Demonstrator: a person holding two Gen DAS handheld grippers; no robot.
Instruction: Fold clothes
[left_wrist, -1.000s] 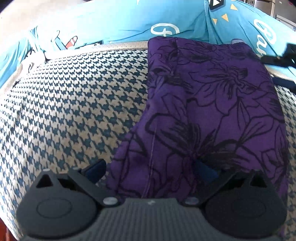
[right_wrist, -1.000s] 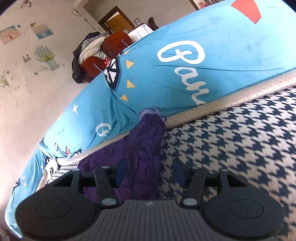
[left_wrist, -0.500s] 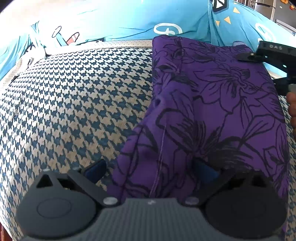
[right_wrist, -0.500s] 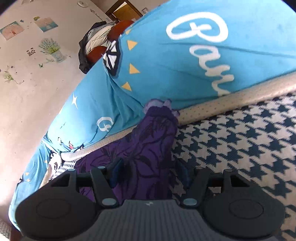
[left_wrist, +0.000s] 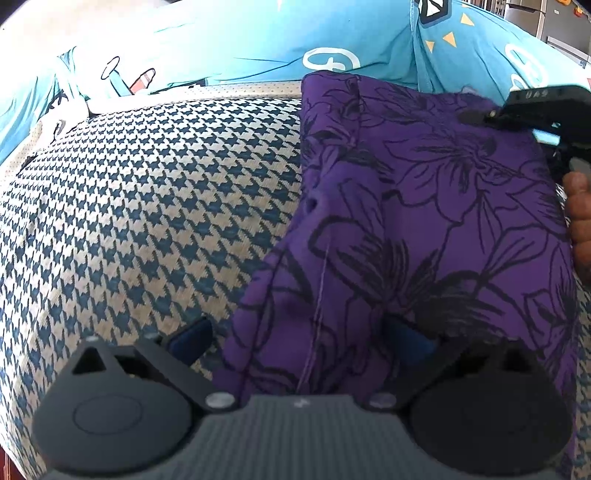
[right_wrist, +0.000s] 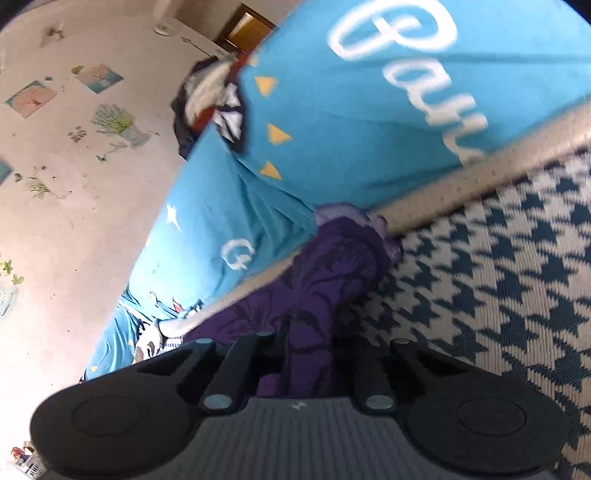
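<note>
Houndstooth cushion fabric (left_wrist: 147, 206) carries a purple floral garment (left_wrist: 424, 221). Nearest, the left tool (left_wrist: 299, 338) stands wide open, the cloth's near edge between its fingers. The right tool (right_wrist: 310, 354) is pinched on the garment's far corner, beside blue printed cushions (right_wrist: 369, 110).

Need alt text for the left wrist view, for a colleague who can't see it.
The open left gripper straddles the near edge of a purple floral garment lying on a houndstooth-covered surface. The right gripper reaches its far corner, against a blue printed cover.
</note>
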